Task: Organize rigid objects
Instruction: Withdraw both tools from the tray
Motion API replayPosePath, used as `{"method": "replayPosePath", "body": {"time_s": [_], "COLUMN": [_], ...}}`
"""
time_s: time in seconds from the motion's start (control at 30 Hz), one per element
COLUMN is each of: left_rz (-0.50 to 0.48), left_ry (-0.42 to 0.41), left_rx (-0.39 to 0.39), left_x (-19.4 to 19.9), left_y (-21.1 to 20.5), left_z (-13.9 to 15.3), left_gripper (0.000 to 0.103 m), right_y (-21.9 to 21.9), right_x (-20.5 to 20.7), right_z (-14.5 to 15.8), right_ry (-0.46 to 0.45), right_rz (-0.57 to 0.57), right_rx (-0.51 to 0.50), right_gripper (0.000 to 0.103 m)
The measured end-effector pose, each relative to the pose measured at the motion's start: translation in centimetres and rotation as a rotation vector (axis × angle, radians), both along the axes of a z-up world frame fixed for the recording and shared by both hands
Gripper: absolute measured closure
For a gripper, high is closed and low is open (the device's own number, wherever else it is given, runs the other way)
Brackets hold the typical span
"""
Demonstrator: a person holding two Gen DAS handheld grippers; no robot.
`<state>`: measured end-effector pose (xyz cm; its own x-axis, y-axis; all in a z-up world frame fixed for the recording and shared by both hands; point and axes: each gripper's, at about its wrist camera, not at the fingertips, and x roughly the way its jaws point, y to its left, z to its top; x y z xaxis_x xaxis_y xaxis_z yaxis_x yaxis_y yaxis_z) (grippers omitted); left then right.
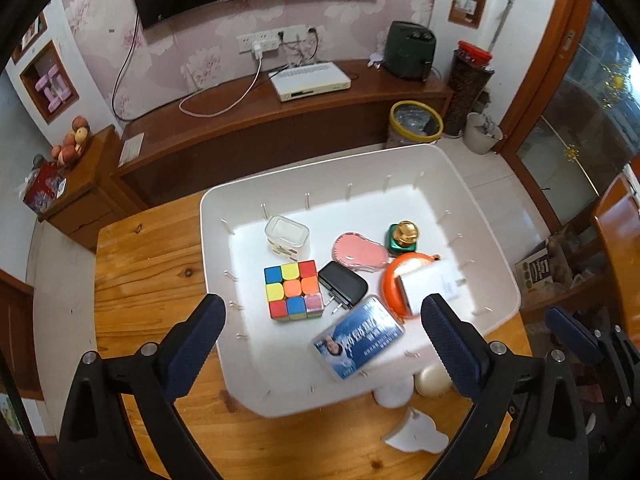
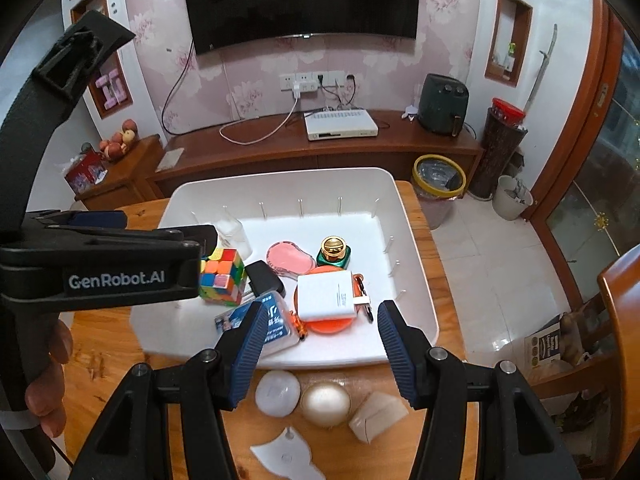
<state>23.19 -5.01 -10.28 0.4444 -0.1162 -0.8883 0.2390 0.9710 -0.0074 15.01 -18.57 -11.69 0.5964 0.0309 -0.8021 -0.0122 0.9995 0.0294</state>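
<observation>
A white bin (image 1: 472, 184) (image 2: 412, 240) sits on the wooden table (image 1: 152, 264). It holds a colour cube (image 1: 294, 290) (image 2: 222, 276), a black charger (image 1: 344, 286), a blue card case (image 1: 358, 338) (image 2: 268, 320), a pink case (image 1: 360, 250), a green bottle with gold cap (image 1: 404, 236) (image 2: 334, 252), an orange round object (image 1: 390, 284), a white adapter (image 1: 432, 282) (image 2: 326, 292) and a clear box (image 1: 287, 236). My left gripper (image 1: 324, 320) is open above the bin's near side. My right gripper (image 2: 320, 320) is open over the bin's near edge.
In front of the bin lie a white round disc (image 2: 277, 392), a gold egg-shaped object (image 2: 326, 402) (image 1: 432, 380), a beige folded piece (image 2: 376, 416) and a white flat shaped piece (image 2: 286, 458) (image 1: 416, 432). A wooden chair (image 2: 620, 320) stands at the right.
</observation>
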Motion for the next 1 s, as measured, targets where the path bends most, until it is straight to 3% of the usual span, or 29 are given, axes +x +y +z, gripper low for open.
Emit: {"method": "replayPosePath", "body": {"time_s": [0.1, 0.53, 1.0], "left_rz": [-0.015, -0.097, -0.167], "left_ry": [-0.011, -0.062, -0.065], "left_rx": [-0.024, -0.055, -0.024], "left_x": [-1.5, -6.9, -11.5], "left_y": [0.1, -0.9, -1.3], "left_z": [1.1, 4.1, 3.1], "left_gripper": [0.004, 0.004, 0.004], "right_y": [-0.2, -0.4, -0.8], "right_x": [-1.6, -7.0, -11.1], "right_z": [0.9, 3.2, 1.6], "right_ry": [-0.021, -0.07, -0.086], "right_rz": [-0.006, 0.005, 0.008], "right_rx": [0.007, 0.017, 0.0], "right_gripper": [0.039, 0.038, 0.038]}}
